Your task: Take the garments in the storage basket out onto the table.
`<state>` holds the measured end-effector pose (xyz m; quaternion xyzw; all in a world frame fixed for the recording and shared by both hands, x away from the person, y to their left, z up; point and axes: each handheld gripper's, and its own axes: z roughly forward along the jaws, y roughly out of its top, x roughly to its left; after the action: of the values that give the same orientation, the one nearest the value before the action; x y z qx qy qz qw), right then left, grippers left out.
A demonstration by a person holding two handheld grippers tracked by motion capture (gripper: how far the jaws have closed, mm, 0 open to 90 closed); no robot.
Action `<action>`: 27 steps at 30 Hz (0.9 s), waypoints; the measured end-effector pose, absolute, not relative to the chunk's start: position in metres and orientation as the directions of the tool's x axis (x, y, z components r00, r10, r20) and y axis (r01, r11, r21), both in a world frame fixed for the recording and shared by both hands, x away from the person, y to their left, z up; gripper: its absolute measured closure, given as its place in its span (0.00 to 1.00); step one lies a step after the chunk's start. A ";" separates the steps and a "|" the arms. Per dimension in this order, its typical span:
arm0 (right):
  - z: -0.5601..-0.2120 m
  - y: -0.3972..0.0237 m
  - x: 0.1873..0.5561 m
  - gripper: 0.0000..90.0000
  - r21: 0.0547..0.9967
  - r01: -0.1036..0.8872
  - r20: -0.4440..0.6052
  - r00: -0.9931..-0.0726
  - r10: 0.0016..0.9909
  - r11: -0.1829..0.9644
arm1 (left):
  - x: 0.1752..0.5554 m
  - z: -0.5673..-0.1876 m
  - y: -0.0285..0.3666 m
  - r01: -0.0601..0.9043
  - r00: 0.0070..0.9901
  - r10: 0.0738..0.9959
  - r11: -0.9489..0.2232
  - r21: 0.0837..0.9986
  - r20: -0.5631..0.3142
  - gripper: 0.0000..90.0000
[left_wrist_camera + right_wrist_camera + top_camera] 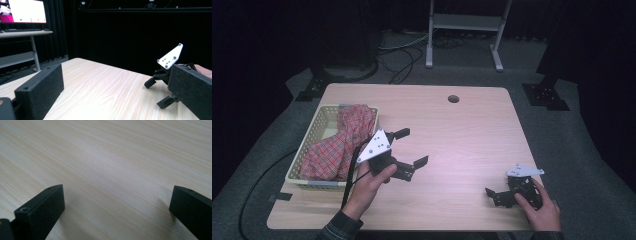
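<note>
Black hand-held grippers [410, 146] [498, 194] gape wide, holding nothing.

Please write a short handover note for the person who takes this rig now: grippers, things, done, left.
Left gripper: open, holds nothing, above the table just right of the basket.
Right gripper: open, holds nothing, low at the near right edge.
The red checked cloth lies bunched in the basket, hanging over its right rim.
Done: cloth is in the basket.
Left: perhaps tuck in the overhanging part.
</note>
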<state>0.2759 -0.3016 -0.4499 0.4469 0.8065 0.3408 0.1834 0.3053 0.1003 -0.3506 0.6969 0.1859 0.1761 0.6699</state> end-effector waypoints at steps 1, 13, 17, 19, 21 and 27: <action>-0.450 -0.302 0.276 0.00 0.714 0.596 0.009 -0.533 0.846 0.368 | 0.306 -0.350 0.100 0.023 0.868 0.496 -0.028 0.999 -0.007 0.00; -0.450 -0.302 0.276 0.00 0.714 0.596 0.009 -0.533 0.846 0.368 | 0.310 -0.334 0.104 0.017 0.868 0.497 -0.032 0.999 0.001 0.00; -0.450 -0.302 0.276 0.00 0.715 0.594 0.008 -0.534 0.846 0.368 | 0.311 -0.329 0.104 0.013 0.871 0.491 -0.035 0.999 0.006 0.00; -0.450 -0.302 0.276 0.00 0.715 0.595 0.008 -0.533 0.846 0.368 | 0.312 -0.326 0.105 0.012 0.873 0.488 -0.034 0.999 0.007 0.00; -0.450 -0.302 0.276 0.00 0.715 0.595 0.008 -0.533 0.846 0.368 | 0.312 -0.324 0.106 0.015 0.872 0.489 -0.030 0.999 0.001 0.00; -0.450 -0.302 0.276 0.00 0.715 0.595 0.008 -0.533 0.846 0.368 | 0.313 -0.320 0.109 0.016 0.873 0.487 -0.034 0.999 0.002 0.00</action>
<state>0.2760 -0.3016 -0.4499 0.4469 0.8063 0.3412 0.1839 0.3130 0.1087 -0.3203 0.6972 0.1804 0.1754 0.6713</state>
